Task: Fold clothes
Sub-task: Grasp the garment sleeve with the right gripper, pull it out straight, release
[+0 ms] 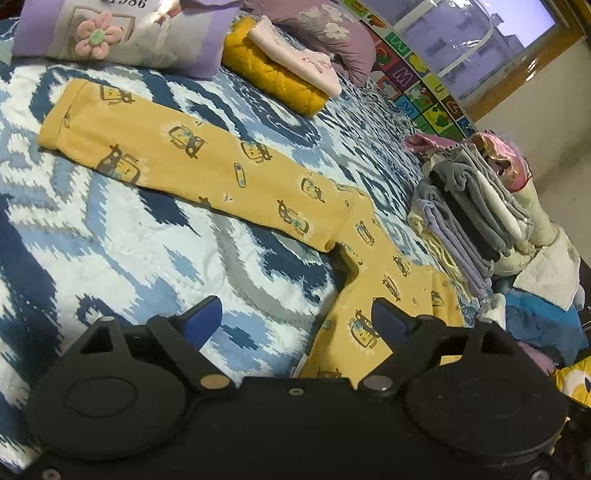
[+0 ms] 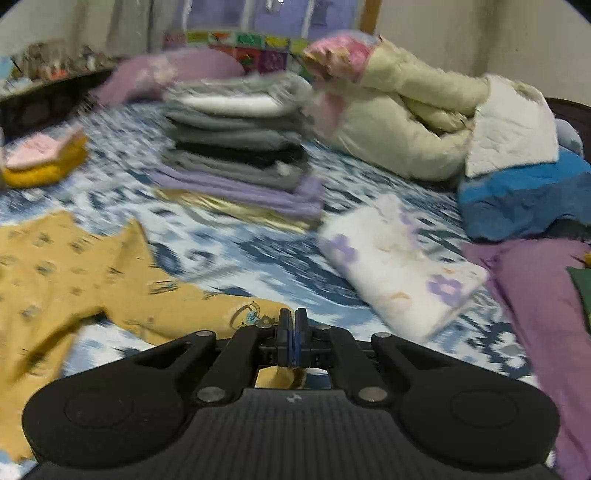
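Pillow (image 1: 122, 33) reads "1986"; alphabet mat (image 1: 417, 74) shows letters M, U, Z.

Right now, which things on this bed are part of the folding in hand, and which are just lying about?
In the job:
yellow printed garment
right gripper, shut on its fabric
left gripper, open above it

Lying about:
folded stack
flower pillow
mustard and pink folded pile
white floral bundle
cream jacket

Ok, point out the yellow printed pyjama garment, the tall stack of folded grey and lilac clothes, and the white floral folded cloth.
Yellow printed pyjama garment (image 1: 207, 158), left wrist view, mid leg.
Stack of folded grey and lilac clothes (image 2: 240, 147), right wrist view, front edge.
White floral folded cloth (image 2: 399, 266), right wrist view, top face.
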A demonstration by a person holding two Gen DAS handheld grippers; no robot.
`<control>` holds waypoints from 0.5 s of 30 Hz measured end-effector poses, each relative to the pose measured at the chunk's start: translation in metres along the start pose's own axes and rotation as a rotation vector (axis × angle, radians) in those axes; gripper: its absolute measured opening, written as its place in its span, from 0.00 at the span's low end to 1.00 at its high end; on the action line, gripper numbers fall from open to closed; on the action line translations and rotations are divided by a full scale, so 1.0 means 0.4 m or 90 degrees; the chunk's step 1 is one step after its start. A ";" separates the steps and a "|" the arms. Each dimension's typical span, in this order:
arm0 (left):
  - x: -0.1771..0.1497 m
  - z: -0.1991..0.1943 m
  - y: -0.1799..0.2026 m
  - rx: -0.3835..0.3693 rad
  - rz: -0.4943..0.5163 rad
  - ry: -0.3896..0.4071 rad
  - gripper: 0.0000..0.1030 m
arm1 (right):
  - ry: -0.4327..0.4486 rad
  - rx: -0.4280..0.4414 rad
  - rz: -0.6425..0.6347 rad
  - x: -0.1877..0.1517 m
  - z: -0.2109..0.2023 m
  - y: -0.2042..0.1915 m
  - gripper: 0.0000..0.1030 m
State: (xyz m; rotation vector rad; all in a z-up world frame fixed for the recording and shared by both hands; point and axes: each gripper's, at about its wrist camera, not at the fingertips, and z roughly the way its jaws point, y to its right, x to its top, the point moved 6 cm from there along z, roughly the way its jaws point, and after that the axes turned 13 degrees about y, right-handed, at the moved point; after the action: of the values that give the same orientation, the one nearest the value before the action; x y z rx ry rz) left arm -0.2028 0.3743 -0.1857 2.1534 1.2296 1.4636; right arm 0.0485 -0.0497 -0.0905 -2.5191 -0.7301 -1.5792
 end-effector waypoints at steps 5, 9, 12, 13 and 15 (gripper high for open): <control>-0.001 0.004 0.003 0.000 0.012 -0.001 0.88 | -0.064 -0.042 0.026 -0.049 0.048 0.072 0.03; -0.006 0.000 0.009 0.003 0.033 -0.002 0.88 | -0.090 -0.071 0.051 -0.081 0.073 0.110 0.03; -0.010 -0.008 0.008 0.004 0.038 -0.002 0.88 | -0.103 -0.123 0.023 -0.077 0.092 0.132 0.05; -0.011 -0.011 0.007 0.004 0.040 -0.002 0.88 | -0.112 -0.130 0.021 -0.075 0.095 0.139 0.08; -0.014 -0.020 0.004 0.004 0.045 -0.002 0.88 | -0.112 -0.120 0.036 -0.066 0.084 0.147 0.13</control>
State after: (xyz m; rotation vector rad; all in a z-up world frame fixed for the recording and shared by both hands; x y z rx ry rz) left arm -0.2095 0.3673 -0.1846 2.2241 1.1697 1.4855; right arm 0.0926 -0.1005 -0.1185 -2.8143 -0.5427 -1.4885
